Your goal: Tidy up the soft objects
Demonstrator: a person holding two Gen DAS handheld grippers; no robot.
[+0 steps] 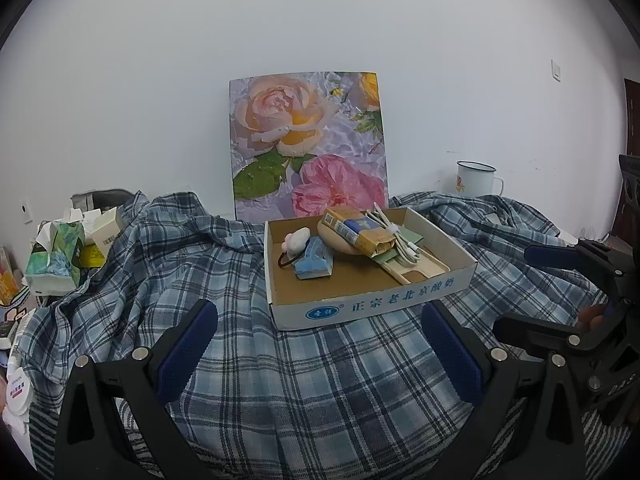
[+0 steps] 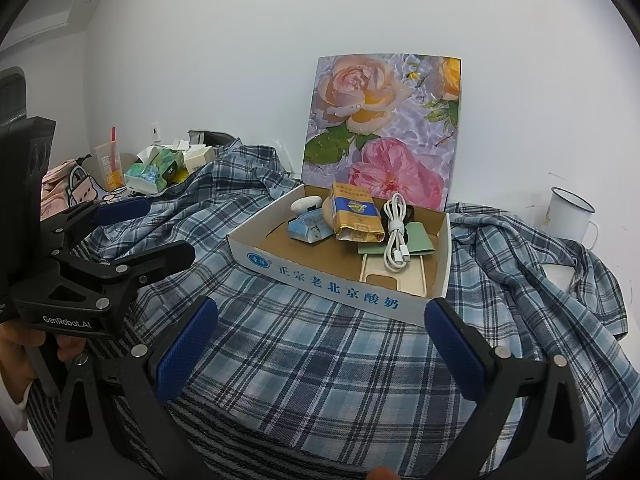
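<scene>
Both claws, left claw [image 1: 320, 344] and right claw [image 2: 320, 340], are hovering wide open, empty, just before the cardboard tray [image 1: 372, 308] sitting on the plaid shirt [image 1: 320, 392].

Cardboard tray [image 2: 344, 292] carries blue print on its near white wall: 正宗老北京酸奶, with a blue oval logo at the left end, logo text too small to read. Left gripper [image 2: 148, 232], seen from the right wrist view, has white lettering "GenRobot.AI" on its black body. Yellow-and-blue pack [image 2: 354, 216] in the tray has print, illegible. White round container [image 1: 18, 390] at the far left edge has a red label, unreadable.
</scene>
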